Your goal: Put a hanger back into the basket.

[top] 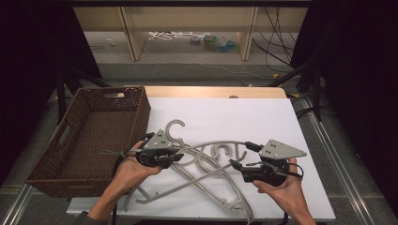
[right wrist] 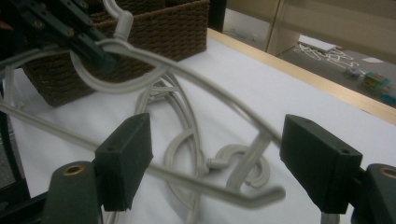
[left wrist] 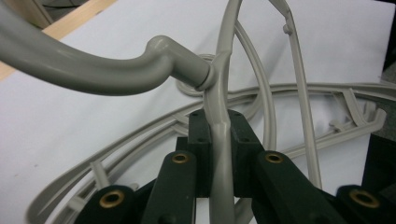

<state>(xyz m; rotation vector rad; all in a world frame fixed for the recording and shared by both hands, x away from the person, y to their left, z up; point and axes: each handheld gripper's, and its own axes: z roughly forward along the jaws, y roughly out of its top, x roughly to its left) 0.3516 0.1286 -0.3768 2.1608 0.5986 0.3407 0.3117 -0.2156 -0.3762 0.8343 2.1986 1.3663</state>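
I am clamping my left gripper on one hanger at frame centre; right gripper gaping; basket sitting empty upper left.

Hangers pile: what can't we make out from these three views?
- Hanger count: the grey hangers overlap in the high view, so arms cannot be traced to separate pieces.
- Held hanger: in the left gripper view its lower part is hidden behind the left hand-held gripper, shut on it.
- Right hand-held gripper: open, with an arm between the jaws; contact unclear.
- Basket: near inner wall hidden by its rim in the high view.
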